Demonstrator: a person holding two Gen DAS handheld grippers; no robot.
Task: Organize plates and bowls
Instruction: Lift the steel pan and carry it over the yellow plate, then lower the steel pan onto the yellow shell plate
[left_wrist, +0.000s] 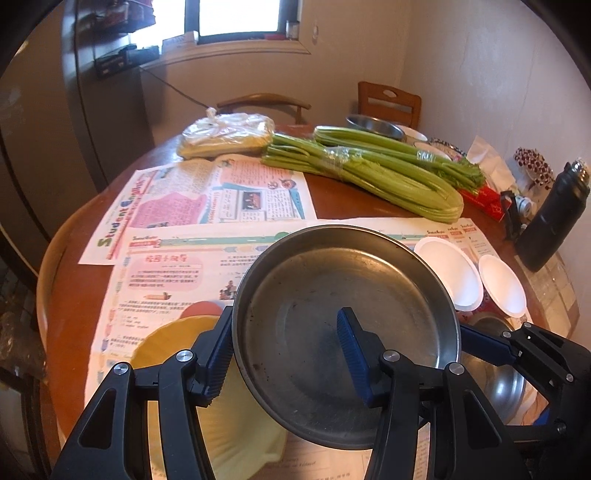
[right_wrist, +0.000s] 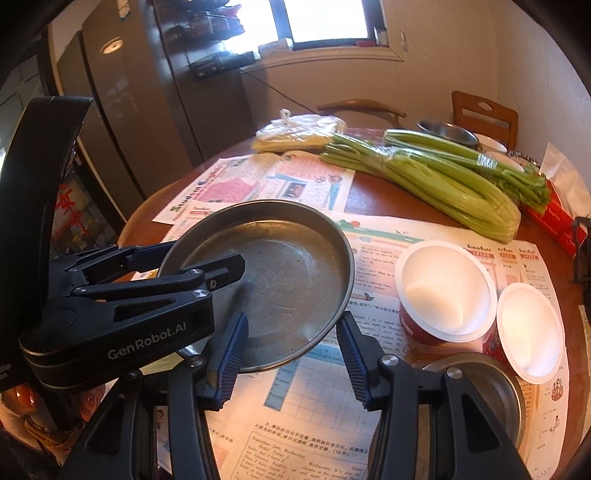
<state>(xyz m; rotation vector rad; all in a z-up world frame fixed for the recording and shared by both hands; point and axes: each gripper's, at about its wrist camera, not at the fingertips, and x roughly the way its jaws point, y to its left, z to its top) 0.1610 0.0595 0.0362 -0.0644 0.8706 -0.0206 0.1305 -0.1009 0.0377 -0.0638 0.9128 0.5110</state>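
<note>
Metal plate (left_wrist: 343, 325) hangs tilted above the newspaper-covered table (left_wrist: 332, 192), its rim pinched by the left gripper (left_wrist: 291, 362). Right gripper (right_wrist: 291, 354) sits just under the plate's near edge, fingers apart, holding nothing. Two white-lined cups (right_wrist: 447, 288) stand near the table's right edge beside a steel bowl (right_wrist: 487, 387).

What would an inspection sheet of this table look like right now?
Surface: round wooden table, with newspapers spread over it.
Job's things: metal plate lifted and tilted; yellow bowl; white cups; metal bowl.
Clutter: celery, bagged food, dark bottle.
Grippers: left gripper clamps the plate's rim; right gripper has its jaws apart at the plate's near edge.
Cables: cord along the far wall.
Surroundings: window, chairs, fridge.
</note>
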